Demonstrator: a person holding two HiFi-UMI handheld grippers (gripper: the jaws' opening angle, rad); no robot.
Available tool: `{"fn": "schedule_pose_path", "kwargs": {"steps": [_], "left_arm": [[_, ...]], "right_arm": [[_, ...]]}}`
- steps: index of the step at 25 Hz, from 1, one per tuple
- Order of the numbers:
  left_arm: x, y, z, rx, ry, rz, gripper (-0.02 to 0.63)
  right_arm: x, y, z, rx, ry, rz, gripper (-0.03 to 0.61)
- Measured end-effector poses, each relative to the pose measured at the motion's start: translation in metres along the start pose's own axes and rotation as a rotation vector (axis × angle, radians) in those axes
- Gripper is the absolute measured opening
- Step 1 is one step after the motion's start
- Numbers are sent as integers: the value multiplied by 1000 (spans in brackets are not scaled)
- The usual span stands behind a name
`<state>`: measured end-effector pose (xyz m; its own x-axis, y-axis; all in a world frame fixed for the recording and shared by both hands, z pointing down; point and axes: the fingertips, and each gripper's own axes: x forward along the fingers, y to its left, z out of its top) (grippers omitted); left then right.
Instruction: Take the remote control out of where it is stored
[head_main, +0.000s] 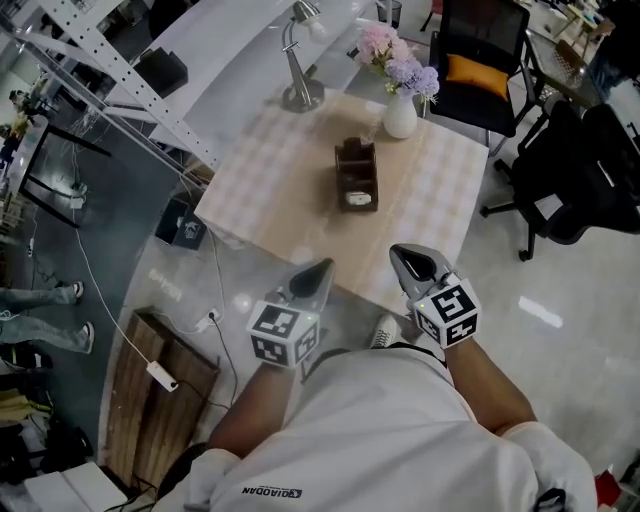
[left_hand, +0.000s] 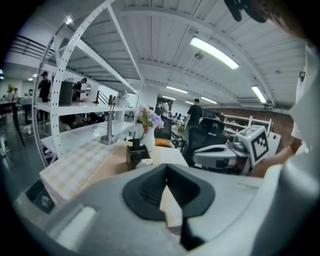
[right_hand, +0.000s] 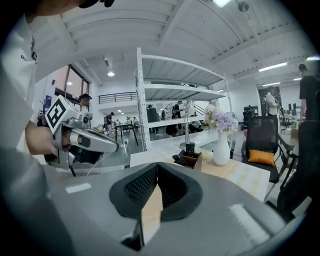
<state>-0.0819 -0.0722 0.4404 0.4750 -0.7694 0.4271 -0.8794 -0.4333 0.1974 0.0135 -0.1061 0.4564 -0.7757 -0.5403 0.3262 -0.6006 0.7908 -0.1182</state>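
We stand at a table (head_main: 270, 190) under a checked cloth, with a black office chair (head_main: 480, 60) behind its far side. A desk lamp (head_main: 300, 70) stands at the far left corner. Over the near edge we hold the left gripper (head_main: 318, 272) and the right gripper (head_main: 405, 258) side by side, each with its jaws clenched together on nothing. A white vase (head_main: 400, 115) of flowers sits at the far right. Near the table's middle stands a dark wooden holder (head_main: 356, 178), and the remote control (right_hand: 190, 148) sticks upright out of it, well apart from both grippers.
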Motion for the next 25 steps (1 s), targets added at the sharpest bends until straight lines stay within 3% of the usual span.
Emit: {"fn": "schedule_pose_path", "kwargs": {"steps": [14,25], "left_arm": [[42,-6,13,65,42,30,3],[61,24,14,88,88,-37,3]], "right_arm": [[12,-34,-5,-47,21,47,11],[44,-34,-9,-149,81,-16,40]]}}
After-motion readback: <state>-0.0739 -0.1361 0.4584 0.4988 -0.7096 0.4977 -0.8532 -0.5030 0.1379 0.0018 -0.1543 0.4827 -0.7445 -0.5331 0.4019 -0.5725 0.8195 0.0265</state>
